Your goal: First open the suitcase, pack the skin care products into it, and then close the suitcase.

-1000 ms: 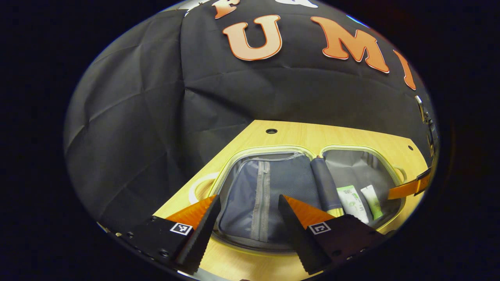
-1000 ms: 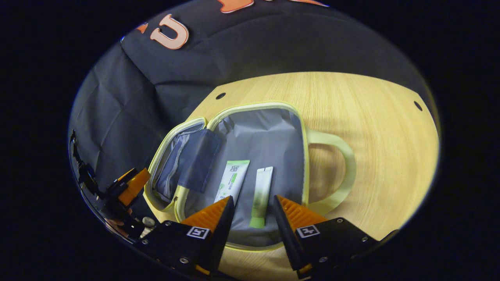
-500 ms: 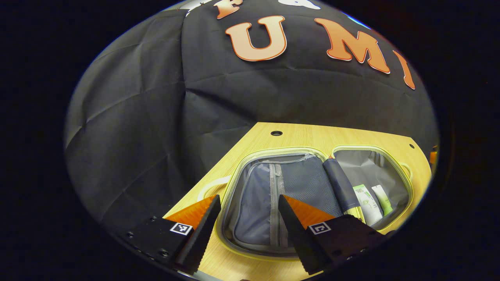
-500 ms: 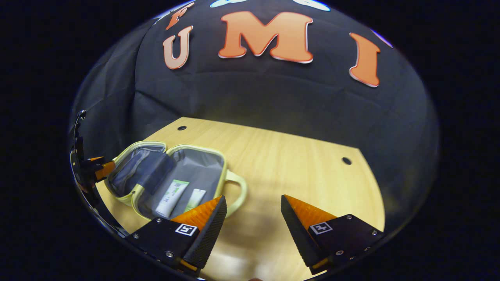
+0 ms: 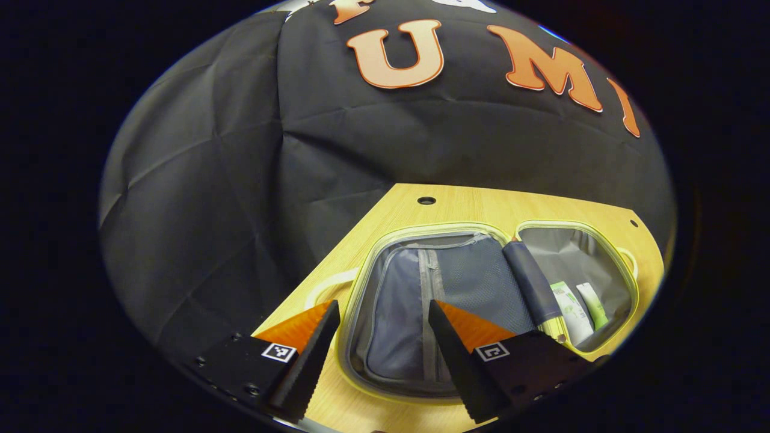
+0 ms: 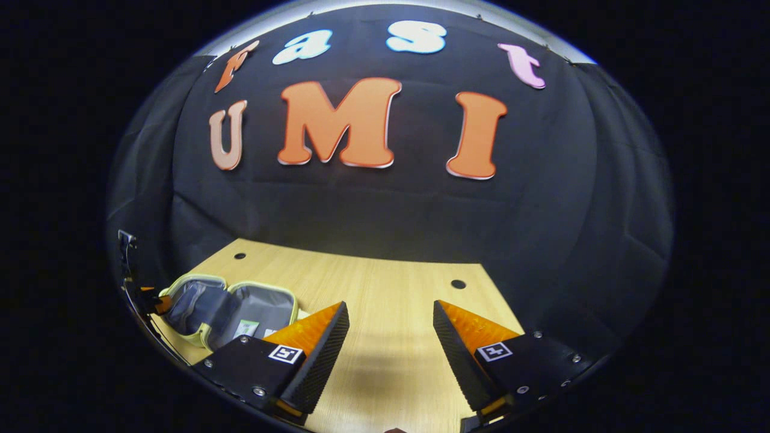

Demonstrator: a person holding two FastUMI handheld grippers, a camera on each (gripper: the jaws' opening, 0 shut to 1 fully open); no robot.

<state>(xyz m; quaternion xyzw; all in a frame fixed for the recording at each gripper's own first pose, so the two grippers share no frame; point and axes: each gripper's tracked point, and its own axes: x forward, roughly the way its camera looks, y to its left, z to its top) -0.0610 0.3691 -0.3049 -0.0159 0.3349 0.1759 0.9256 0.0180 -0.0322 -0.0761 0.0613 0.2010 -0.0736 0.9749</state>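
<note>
The suitcase (image 5: 433,300) lies open flat on the worktop (image 5: 469,207), two skin care tubes (image 5: 580,307) in its right half (side by side). The left gripper (image 5: 380,337) hovers over its near rim, fingers spread and empty. The right gripper (image 6: 388,343), fingers likewise spread, hangs above bare wood, well right of the suitcase.

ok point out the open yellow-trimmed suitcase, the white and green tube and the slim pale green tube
open yellow-trimmed suitcase (image 5: 385,237): left gripper view, far yellow rim of its left half
white and green tube (image 5: 570,311): left gripper view, mid body
slim pale green tube (image 5: 594,305): left gripper view, mid body
</note>
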